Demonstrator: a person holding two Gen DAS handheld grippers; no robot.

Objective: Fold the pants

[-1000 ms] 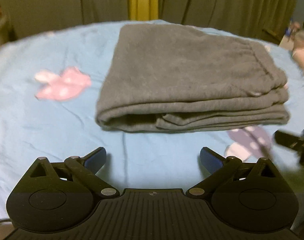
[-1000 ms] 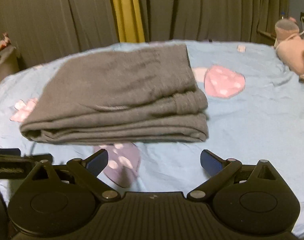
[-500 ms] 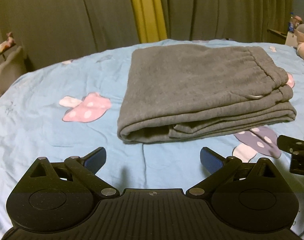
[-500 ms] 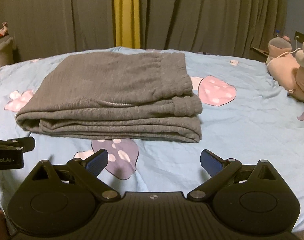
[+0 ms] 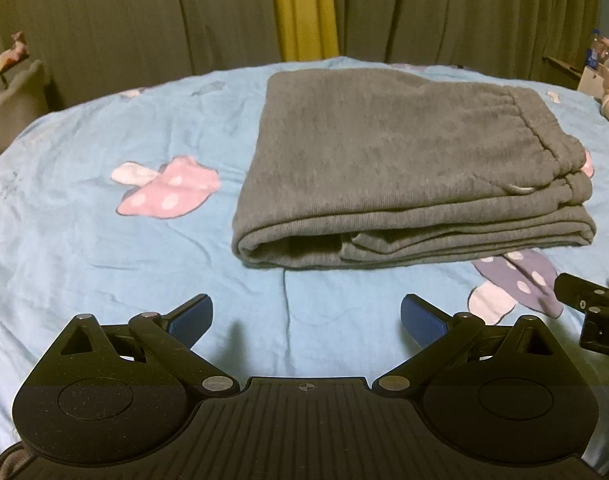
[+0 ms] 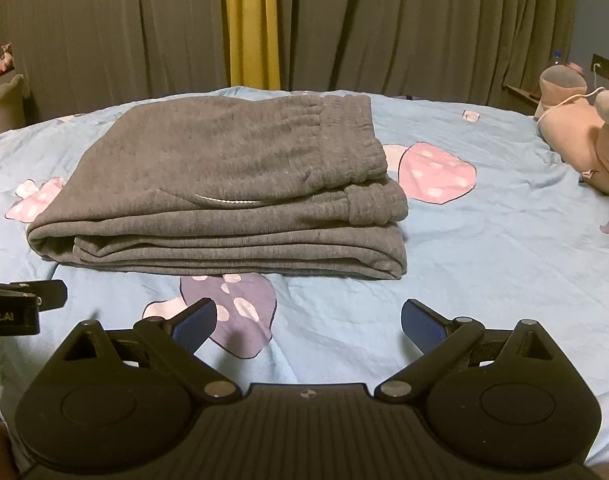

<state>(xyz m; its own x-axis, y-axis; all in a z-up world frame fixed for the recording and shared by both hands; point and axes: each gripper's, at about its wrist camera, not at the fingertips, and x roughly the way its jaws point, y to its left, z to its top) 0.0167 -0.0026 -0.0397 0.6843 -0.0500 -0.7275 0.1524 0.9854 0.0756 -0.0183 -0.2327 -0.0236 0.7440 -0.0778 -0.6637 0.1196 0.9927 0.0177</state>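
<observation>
- A bed sheet (image 6: 484, 248), light blue with mushroom prints, covers the bed.
- Grey curtains (image 6: 404, 24) hang behind the bed.
- A yellow curtain strip (image 6: 250, 20) hangs between the grey ones.
- A pink stuffed toy (image 6: 580, 136) lies at the bed's right edge.
- A bottle (image 6: 557, 60) stands behind the toy, partly hidden.

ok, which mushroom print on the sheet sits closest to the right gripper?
The purple mushroom print, just ahead of the right gripper and partly under the folded pants. The other prints in view are pink and lie farther off.
</observation>
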